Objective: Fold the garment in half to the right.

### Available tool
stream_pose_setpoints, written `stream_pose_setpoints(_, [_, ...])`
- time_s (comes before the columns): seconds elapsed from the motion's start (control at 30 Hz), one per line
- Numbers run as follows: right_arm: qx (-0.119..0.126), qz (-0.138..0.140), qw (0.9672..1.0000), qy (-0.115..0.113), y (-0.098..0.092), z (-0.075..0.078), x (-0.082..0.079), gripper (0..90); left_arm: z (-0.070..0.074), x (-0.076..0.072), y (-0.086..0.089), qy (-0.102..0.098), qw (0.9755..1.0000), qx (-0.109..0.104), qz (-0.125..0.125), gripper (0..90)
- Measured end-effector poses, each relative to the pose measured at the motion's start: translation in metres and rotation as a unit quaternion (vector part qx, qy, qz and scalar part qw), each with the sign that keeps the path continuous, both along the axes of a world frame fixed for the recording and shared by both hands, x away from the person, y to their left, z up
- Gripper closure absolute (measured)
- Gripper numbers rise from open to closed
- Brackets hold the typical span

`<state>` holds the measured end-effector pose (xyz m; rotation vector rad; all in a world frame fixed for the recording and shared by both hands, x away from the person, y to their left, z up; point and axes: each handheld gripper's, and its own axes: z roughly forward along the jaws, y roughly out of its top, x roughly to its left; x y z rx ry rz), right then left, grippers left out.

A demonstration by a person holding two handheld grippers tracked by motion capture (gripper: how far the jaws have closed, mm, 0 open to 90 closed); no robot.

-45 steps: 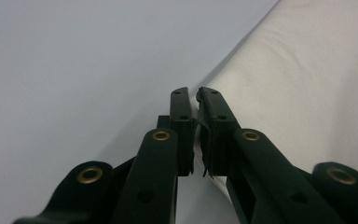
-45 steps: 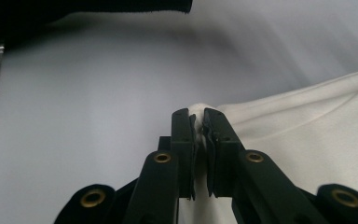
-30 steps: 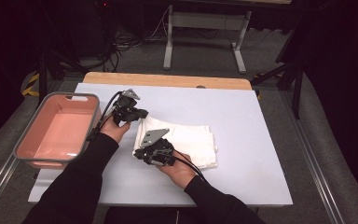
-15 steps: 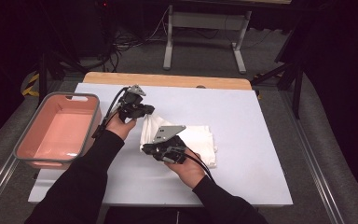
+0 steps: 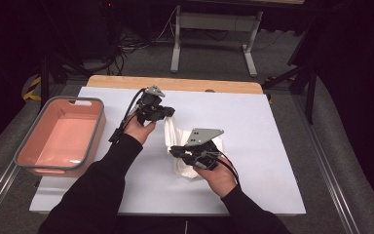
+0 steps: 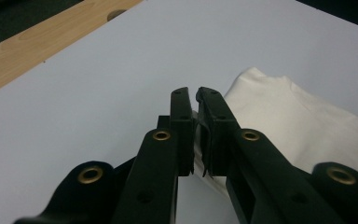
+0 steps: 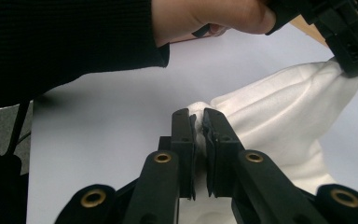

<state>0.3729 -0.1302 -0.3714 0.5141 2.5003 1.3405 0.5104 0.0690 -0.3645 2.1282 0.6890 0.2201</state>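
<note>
The left gripper [image 5: 168, 113] and right gripper [image 5: 174, 149] each pinch a corner of the white cloth [image 5: 177, 139]. The cloth hangs between the 2, its lower part resting on the table [image 5: 272, 146] beside the pink tub [image 5: 58, 136]

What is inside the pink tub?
The pink tub looks empty: its bare pink bottom shows in the high view. Its near wall hides a thin strip of the floor along that side.

— Can any text, label or number be read somewhere?
— No. Nothing readable stands on the white cloth [image 5: 185, 146], the pink tray [image 5: 58, 141] or the bench [image 5: 272, 146].
</note>
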Motion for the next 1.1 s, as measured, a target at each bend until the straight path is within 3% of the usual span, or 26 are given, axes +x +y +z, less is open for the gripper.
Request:
stream_pose_setpoints(0.43, [0.008,-0.033,0.9994,-0.002,-0.034,0.000,-0.009,83.2,0.006,0.001,-0.038,-0.009,0.9995,-0.006,-0.030,84.5])
stream_pose_setpoints(0.57, [0.006,-0.047,0.9989,0.000,-0.046,-0.001,-0.013,83.2,0.005,0.002,-0.048,-0.006,0.9992,-0.009,-0.038,84.4])
stream_pose_setpoints(0.9, [0.003,-0.068,0.9976,0.010,-0.062,-0.007,-0.017,83.2,-0.002,0.004,-0.071,-0.002,0.9984,0.005,-0.056,84.4])
stream_pose_setpoints(1.1, [0.004,-0.079,0.9967,0.017,-0.073,-0.011,-0.018,83.2,-0.007,0.007,-0.082,0.013,0.9983,-0.006,-0.056,84.4])
